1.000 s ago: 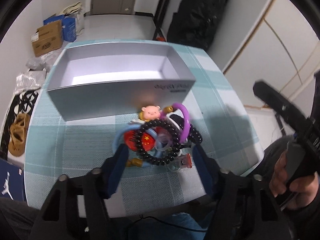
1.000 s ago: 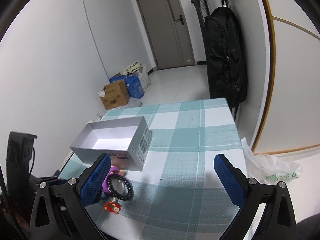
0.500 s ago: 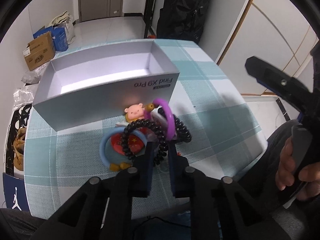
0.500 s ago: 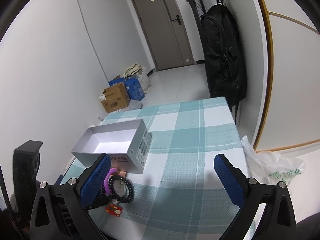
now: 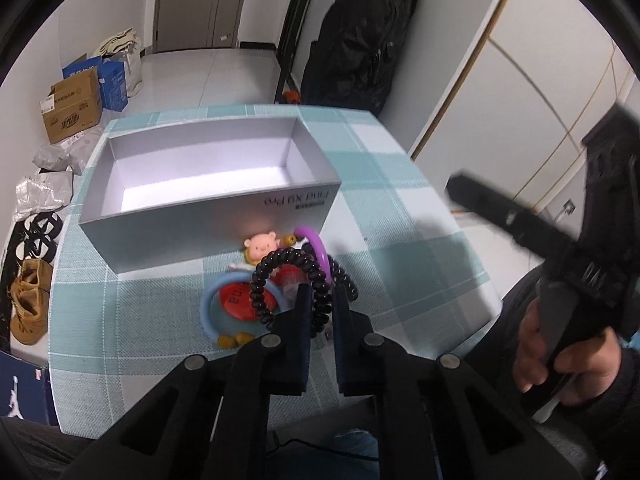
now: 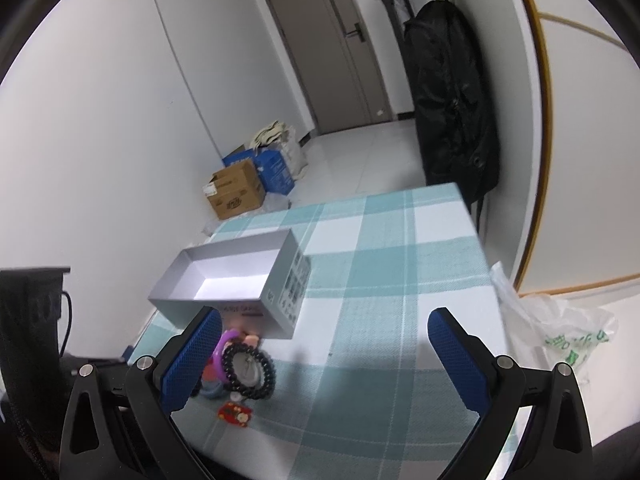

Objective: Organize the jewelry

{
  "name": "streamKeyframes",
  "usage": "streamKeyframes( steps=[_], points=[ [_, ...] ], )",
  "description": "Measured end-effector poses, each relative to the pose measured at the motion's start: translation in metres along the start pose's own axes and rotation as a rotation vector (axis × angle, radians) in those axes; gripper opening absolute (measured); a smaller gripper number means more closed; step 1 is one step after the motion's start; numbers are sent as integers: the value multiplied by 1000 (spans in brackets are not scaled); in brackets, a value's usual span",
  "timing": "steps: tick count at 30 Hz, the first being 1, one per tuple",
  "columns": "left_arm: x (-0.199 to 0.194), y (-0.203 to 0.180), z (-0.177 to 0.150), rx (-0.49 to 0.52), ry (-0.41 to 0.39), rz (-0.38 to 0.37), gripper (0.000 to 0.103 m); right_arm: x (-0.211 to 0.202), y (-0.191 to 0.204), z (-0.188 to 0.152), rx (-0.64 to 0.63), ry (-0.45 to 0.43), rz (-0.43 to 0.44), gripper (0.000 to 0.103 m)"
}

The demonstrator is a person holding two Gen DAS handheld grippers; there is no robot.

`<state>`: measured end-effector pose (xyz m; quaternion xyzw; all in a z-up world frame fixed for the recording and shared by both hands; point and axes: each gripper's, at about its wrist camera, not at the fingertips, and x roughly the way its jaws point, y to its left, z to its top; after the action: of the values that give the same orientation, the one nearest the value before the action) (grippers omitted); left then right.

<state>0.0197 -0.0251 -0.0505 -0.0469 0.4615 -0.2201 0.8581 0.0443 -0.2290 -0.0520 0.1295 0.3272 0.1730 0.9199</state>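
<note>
**Left gripper pinches the black bracelet**

The left gripper (image 5: 320, 312) has its two fingers squeezed tight on the black bracelet (image 5: 280, 268). The bracelet stands up in a ring just ahead of the fingertips, raised over the rest of the pile. Under and around it lie a purple ring (image 5: 316, 240), a blue ring (image 5: 208, 312) with a red disc (image 5: 236, 300) inside, and a little pink bear (image 5: 262, 243). The pile sits on the checked cloth (image 5: 400, 248), right in front of the gripper. Just past the pile is the open box (image 5: 208, 220), with nothing in it.

The right gripper (image 6: 324, 356) is wide open and holds nothing. It hangs above the cloth. The pile shows beside its left finger (image 6: 192, 356), and a small red charm (image 6: 236, 414) lies on the cloth near that finger too.
</note>
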Motion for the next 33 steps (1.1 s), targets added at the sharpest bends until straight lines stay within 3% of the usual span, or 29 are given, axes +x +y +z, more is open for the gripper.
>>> streamKeyframes(
  steps=[8,17,19,26,28,33],
  points=[
    [-17,22,12,-105,-88,-43,6,21,18,-14,-36,138,135,102],
    [-23,39,16,-161,-125,-64,6,44,37,-30,-80,255,218,85],
    [-25,42,15,-163,-127,-71,6,48,38,-31,-78,271,226,72],
    [-29,50,15,-183,-128,-88,6,64,41,-38,-87,345,239,47],
    [-31,50,15,-184,-132,-89,6,65,40,-39,-88,356,239,33],
    [-31,51,15,-190,-132,-97,6,65,39,-41,-89,362,236,15]
  ],
)
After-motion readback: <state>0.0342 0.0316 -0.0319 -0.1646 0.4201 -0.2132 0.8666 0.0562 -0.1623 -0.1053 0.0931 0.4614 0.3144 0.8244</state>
